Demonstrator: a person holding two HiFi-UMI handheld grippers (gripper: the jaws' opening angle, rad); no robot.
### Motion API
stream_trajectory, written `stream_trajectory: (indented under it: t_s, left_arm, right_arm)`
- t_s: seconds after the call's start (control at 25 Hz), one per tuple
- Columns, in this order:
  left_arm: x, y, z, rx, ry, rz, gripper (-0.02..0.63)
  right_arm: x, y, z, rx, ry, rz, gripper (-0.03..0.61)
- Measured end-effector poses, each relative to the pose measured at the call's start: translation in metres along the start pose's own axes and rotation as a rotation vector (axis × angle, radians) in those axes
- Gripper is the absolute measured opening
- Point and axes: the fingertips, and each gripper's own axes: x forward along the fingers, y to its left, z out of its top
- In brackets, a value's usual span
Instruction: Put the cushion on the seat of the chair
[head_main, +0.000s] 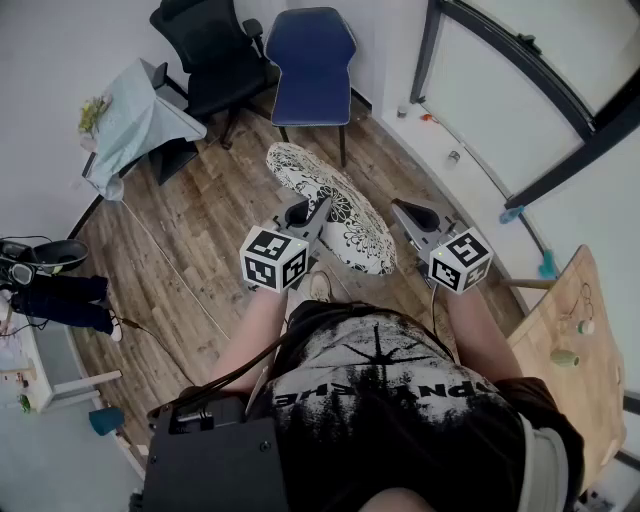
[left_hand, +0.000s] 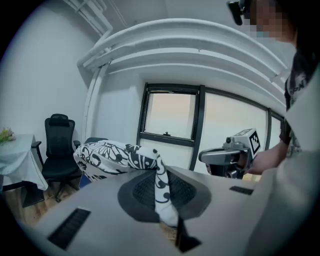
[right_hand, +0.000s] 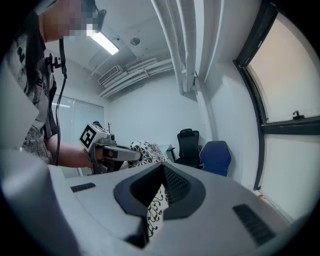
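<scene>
Blue chair (head_main: 315, 60) on wooden floor (head_main: 200, 265)

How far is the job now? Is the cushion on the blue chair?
Done: the left hand-held gripper and right hand-held gripper are shut on the patterned cushion. In hand: it hangs between them above the floor. Left: laying it on the bare seat of the blue chair.

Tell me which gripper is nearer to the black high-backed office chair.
Left. In the head view the left gripper, clamping the black-and-white patterned cushion, sits below and right of the black office chair; the right gripper holds the cushion's other side, further right.
</scene>
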Motion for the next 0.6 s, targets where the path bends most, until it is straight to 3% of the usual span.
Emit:
stream_trajectory:
  t_s: [0.36, 0.6]
  left_arm:
    - [-0.009, -0.001, 0.001, 0.007, -0.005, -0.001, 0.026]
    - [-0.015, -0.003, -0.002, 0.004, -0.009, 0.003, 0.026]
  right_arm:
    - [0.000, 0.006, 0.004, -0.002, -0.008, -0.025, 0.018]
    - [-0.009, 0.005, 0.018, 0.063, -0.107, -0.038, 0.020]
